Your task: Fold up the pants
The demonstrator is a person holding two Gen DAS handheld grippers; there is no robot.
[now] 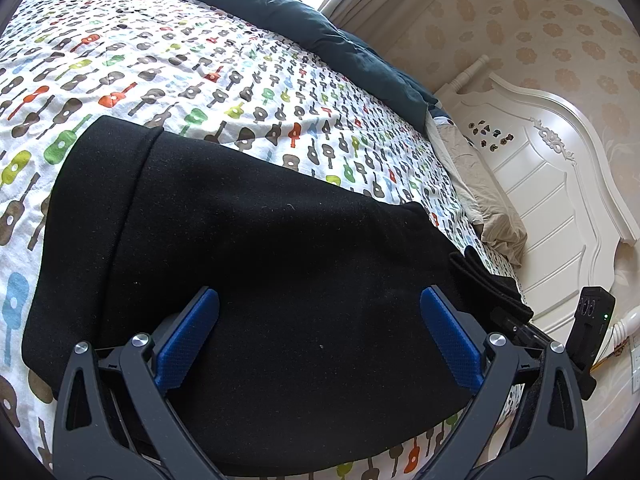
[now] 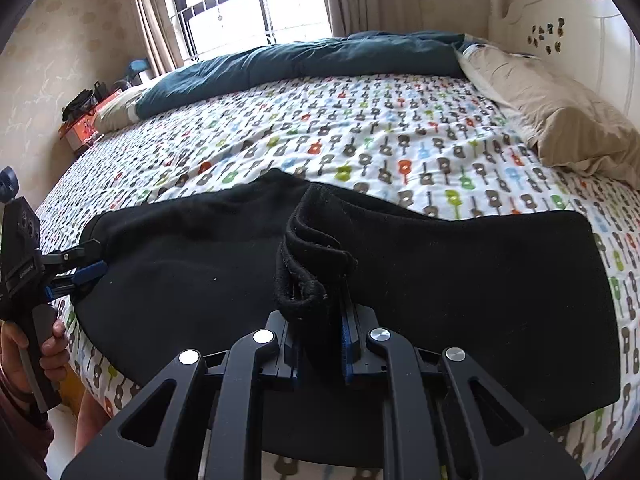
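Note:
Black pants [image 1: 248, 264] lie on the guitar-print bed sheet [image 1: 168, 60], partly folded. My left gripper [image 1: 320, 320] is open just above the black cloth, its blue pads [image 1: 192, 336] wide apart and holding nothing. It also shows in the right wrist view [image 2: 90, 268] at the pants' left edge. My right gripper [image 2: 318, 340] is shut on a bunched band of the pants [image 2: 308, 276], lifted over the flat part [image 2: 480, 280]. The right gripper shows at the right edge of the left wrist view [image 1: 516, 326].
A dark teal duvet [image 2: 320, 60] lies along the far side of the bed. A beige pillow [image 2: 560, 116] sits by the white headboard [image 1: 540, 184]. A window with curtains [image 2: 256, 4] is behind. An orange box [image 2: 80, 128] stands by the wall.

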